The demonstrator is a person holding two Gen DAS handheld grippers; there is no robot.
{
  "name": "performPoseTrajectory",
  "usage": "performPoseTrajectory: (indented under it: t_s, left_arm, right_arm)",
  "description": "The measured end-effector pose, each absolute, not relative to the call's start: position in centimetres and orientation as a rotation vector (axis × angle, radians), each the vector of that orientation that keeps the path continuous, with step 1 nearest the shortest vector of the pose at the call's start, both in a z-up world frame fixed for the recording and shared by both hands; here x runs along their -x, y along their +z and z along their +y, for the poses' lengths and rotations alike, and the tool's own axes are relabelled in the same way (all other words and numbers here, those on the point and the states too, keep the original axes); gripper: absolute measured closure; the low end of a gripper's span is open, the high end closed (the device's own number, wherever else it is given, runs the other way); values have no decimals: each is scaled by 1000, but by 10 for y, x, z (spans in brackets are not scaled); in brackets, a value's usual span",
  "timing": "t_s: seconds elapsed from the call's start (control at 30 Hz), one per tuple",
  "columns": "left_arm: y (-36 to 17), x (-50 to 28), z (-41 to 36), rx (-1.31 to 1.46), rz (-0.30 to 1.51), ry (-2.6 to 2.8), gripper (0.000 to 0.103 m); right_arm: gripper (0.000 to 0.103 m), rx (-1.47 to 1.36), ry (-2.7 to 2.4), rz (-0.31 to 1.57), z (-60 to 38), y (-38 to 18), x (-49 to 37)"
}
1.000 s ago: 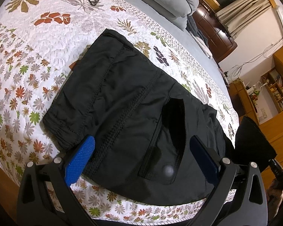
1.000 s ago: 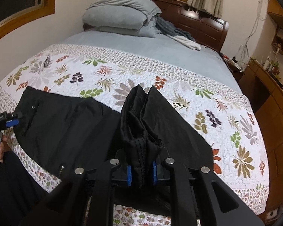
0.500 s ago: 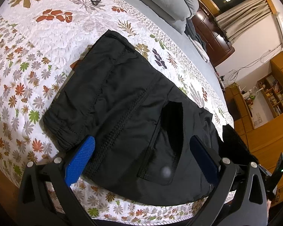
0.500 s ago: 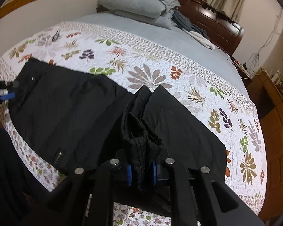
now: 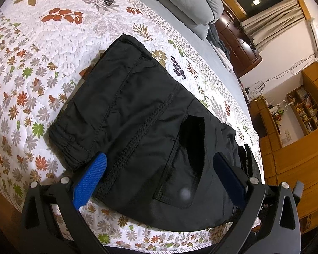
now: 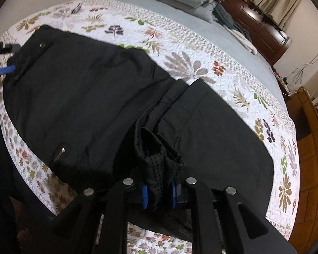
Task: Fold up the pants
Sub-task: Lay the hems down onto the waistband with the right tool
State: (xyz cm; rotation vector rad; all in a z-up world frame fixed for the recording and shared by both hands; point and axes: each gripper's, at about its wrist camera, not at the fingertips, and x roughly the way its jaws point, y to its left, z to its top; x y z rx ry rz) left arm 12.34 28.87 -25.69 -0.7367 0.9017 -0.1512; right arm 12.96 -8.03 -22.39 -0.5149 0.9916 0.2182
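Two tongs work black pants spread on the floral quilt: left tongs gape wide over the waistband end, right tongs pinch a bunched fold at the quilt's near edge.

The left gripper hangs low with its blue-padded fingers spread wide apart, gripping nothing, while the right gripper has its two fingers drawn close together, pinching a bunched fold of the black pants.
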Motion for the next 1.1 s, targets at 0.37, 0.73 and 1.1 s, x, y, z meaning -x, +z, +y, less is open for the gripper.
performPoseTrajectory:
  t_s: [0.37,0.73,1.1]
  left_arm:
    - [-257,-124,289,737,902,-151,3]
    - [-258,-124,288,746,898,-153,3]
    - [-258,-124,288,748,897,-155,3]
  right_arm:
    - [54,535,298,991,-67,-228,-113]
    - [55,320,344,934,-114,-177,-91]
    - [61,345,416,1038,-102,-216,-106]
